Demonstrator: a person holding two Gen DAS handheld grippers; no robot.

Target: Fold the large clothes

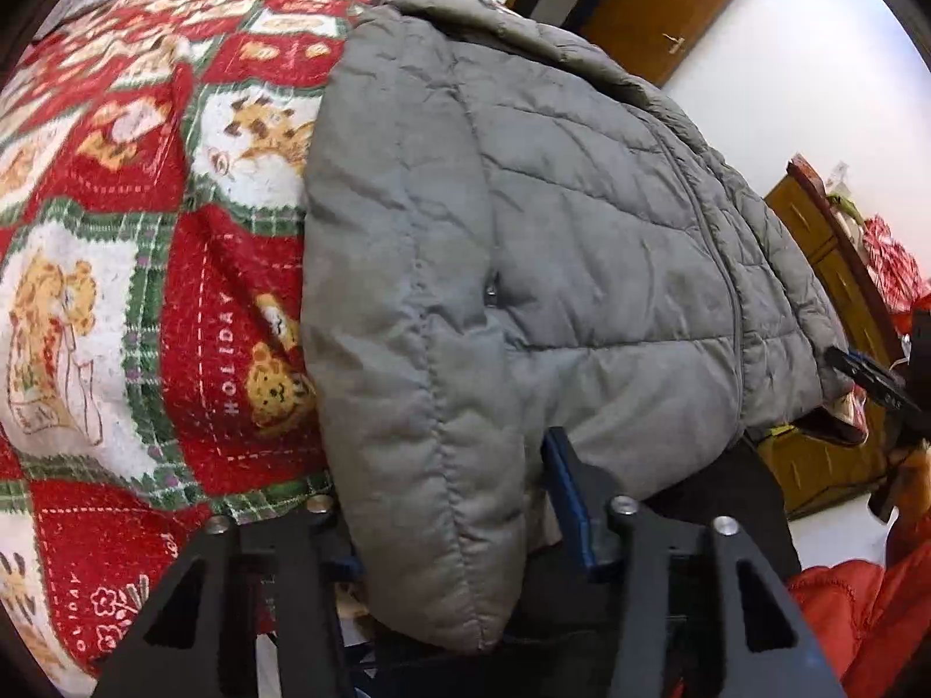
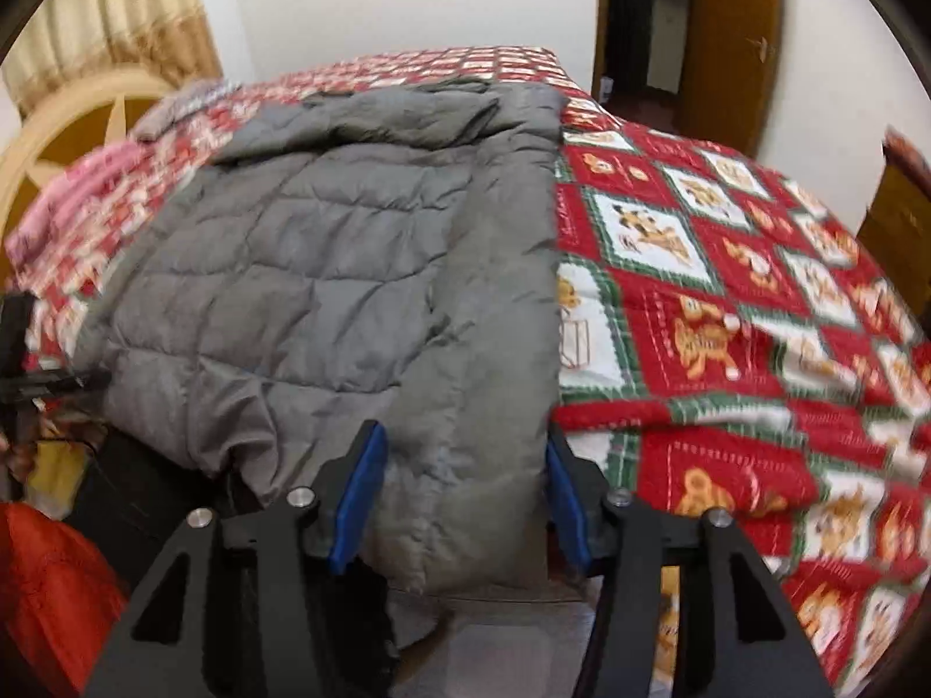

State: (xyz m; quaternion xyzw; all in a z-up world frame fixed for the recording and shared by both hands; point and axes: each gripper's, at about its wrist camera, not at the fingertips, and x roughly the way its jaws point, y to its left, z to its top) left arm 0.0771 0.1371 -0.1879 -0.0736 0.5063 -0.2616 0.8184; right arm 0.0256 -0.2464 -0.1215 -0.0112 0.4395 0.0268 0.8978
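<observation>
The grey padded jacket (image 2: pixel 326 267) lies on the red quilt (image 2: pixel 727 302) at the bed edge. The left gripper (image 1: pixel 448 523) and the right gripper (image 2: pixel 459 494) each have a sleeve between their fingers; if they press it, I cannot tell.

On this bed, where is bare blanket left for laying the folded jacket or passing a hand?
Free: the holiday blanket between the grey puffer jacket and the bed's door-side edge, and the stretch beyond its other side. Crowded: the near edge, where both sleeves overhang between the left tongs and right tongs.
</observation>
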